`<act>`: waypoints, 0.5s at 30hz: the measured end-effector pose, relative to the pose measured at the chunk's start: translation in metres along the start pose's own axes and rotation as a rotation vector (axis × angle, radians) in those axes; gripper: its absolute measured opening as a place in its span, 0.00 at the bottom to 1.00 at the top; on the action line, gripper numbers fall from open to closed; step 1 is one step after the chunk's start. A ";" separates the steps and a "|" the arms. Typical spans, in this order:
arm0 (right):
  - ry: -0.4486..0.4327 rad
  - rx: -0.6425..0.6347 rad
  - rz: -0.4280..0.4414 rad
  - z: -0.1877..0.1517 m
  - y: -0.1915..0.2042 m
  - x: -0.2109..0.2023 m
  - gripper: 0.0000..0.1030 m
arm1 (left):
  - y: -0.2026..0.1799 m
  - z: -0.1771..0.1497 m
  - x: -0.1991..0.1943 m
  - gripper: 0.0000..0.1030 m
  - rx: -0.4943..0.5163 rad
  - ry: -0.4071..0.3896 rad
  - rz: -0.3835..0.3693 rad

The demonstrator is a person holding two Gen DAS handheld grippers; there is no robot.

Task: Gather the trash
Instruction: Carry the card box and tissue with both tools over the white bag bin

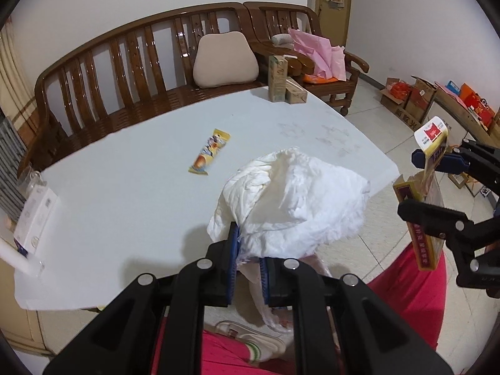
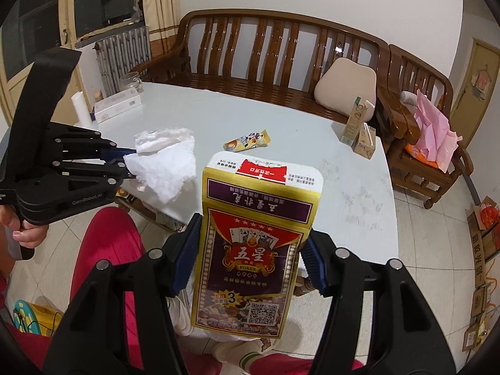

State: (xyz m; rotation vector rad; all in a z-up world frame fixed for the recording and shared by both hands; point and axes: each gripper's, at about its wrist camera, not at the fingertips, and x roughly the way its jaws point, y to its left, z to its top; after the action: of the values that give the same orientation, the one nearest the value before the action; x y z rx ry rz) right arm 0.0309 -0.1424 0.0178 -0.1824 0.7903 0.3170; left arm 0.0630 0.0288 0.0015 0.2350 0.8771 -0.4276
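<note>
My left gripper [image 1: 248, 268] is shut on a crumpled white plastic bag [image 1: 290, 200], held just off the near edge of the white table [image 1: 125, 193]; it also shows in the right wrist view [image 2: 165, 165]. My right gripper [image 2: 248, 253] is shut on a yellow and purple poker card box [image 2: 253, 250], held upright off the table's near right corner; the box shows from the side in the left wrist view [image 1: 428, 206]. A yellow snack wrapper [image 1: 209, 151] lies flat mid-table, also visible in the right wrist view [image 2: 247, 142].
Two beige cartons [image 1: 282, 82] stand at the table's far right corner. A white box [image 1: 36, 215], a glass and a white roll sit at its left end. A wooden bench [image 1: 140, 62] with a cushion runs behind. Cardboard boxes [image 1: 415, 97] line the floor right.
</note>
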 end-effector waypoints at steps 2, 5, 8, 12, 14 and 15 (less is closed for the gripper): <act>0.005 0.004 0.006 -0.009 0.003 -0.002 0.57 | -0.004 -0.009 0.001 0.12 -0.009 0.008 -0.009; 0.018 0.012 0.013 -0.025 0.009 -0.004 0.57 | -0.010 -0.022 0.005 0.12 -0.020 0.025 -0.022; 0.037 0.022 0.019 -0.040 0.013 -0.002 0.57 | -0.015 -0.035 0.013 0.12 -0.042 0.049 -0.041; 0.056 0.031 0.018 -0.060 0.019 0.001 0.57 | -0.024 -0.051 0.027 0.12 -0.057 0.074 -0.039; 0.067 0.037 0.019 -0.070 0.020 0.005 0.57 | -0.026 -0.058 0.033 0.12 -0.067 0.090 -0.049; 0.071 0.040 0.020 -0.074 0.021 0.006 0.57 | -0.028 -0.061 0.035 0.12 -0.066 0.094 -0.048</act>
State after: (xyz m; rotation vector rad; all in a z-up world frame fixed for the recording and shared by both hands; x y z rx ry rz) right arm -0.0215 -0.1415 -0.0386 -0.1492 0.8684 0.3144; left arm 0.0283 0.0167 -0.0646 0.1744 0.9887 -0.4346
